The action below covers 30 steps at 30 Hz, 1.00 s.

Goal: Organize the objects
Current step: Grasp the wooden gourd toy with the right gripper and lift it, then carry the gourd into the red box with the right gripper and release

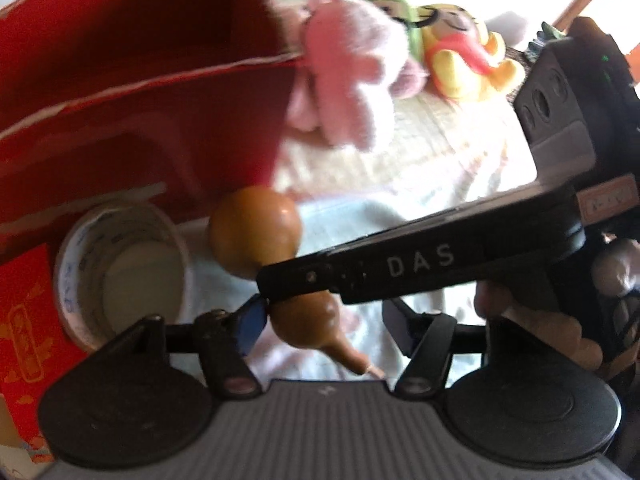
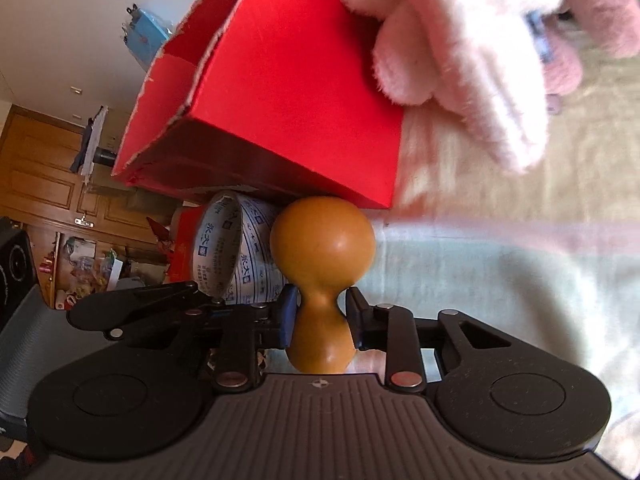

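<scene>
A brown gourd (image 2: 323, 248) lies on the pale cloth in front of the open red box (image 2: 288, 80). My right gripper (image 2: 322, 316) is shut on its narrow waist, one blue pad on each side. In the left wrist view the gourd (image 1: 254, 232) points its stem at the camera. The right gripper's black finger (image 1: 400, 264) crosses over its waist there. My left gripper (image 1: 324, 326) stands open around the gourd's small bulb: the left pad is close beside it, the right pad well apart. A pink plush toy (image 1: 348, 68) lies by the box's corner.
A roll of printed tape (image 1: 124, 264) stands left of the gourd, against the red box (image 1: 140, 80). A red envelope (image 1: 28, 320) lies further left. A yellow plush (image 1: 460, 60) and a green one (image 1: 396, 12) lie behind the pink toy. A hand (image 1: 540, 332) holds the right gripper.
</scene>
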Available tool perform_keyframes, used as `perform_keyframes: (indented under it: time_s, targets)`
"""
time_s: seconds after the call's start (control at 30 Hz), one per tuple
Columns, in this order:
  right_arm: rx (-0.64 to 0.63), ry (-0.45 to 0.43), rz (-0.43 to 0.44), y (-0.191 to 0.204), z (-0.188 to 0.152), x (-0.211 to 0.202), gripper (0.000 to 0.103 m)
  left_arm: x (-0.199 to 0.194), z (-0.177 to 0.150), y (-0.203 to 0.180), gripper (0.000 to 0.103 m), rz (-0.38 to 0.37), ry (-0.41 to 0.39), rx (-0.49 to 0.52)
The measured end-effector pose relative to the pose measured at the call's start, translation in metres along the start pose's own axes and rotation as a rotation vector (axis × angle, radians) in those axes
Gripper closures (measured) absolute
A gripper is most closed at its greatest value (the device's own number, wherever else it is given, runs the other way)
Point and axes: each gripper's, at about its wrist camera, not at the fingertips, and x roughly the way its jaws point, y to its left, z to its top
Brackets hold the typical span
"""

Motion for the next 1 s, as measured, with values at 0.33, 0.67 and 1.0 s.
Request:
perform_keyframes:
  time_s: [0.33, 0.67, 1.0]
  targets:
    - [-0.015, -0.130, -0.030, 0.019, -0.001, -0.030, 0.075, -0.023, 0.007, -0.034, 0.040, -0.109, -0.079, 0.172]
    - [0.001, -0.374, -0.076, 0.053, -0.004, -0.070, 0.075, -0.072, 0.035, -0.031, 0.040, -0.218, -0.238, 0.338]
    - [-0.112, -0.490, -0.115, 0.107, 0.051, -0.061, 0.075, -0.115, 0.073, 0.036, 0.040, -0.188, -0.379, 0.361]
